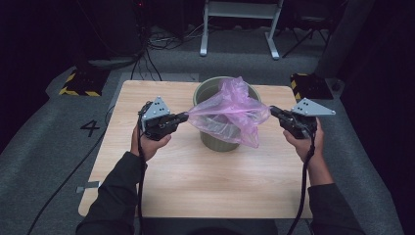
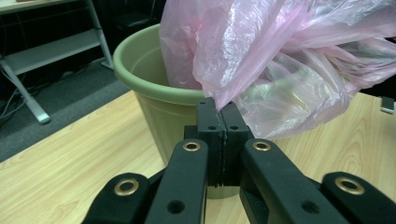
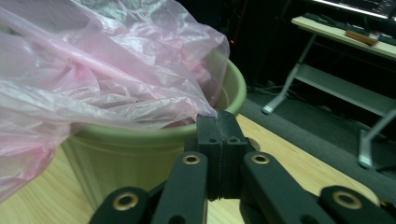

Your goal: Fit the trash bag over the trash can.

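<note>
We see the thin, crinkled pink bag (image 1: 230, 110) stretched over the round green bin (image 1: 220, 139) mid-table (image 1: 147, 196). Left gripper (image 1: 185, 116) and right gripper (image 1: 272, 110) each pinch a bag edge, jaws clamped on film. Bare wood lies open all around the bin.

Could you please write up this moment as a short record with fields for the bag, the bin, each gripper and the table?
bag: pink plastic bag, thin and see-through, stretched between both grippers over the bin's mouth, part hanging down its front
bin: green bin, upright on the table
left gripper: jaws shut on the bag's edge
right gripper: jaws shut on the opposite edge
table: light wooden table
</note>
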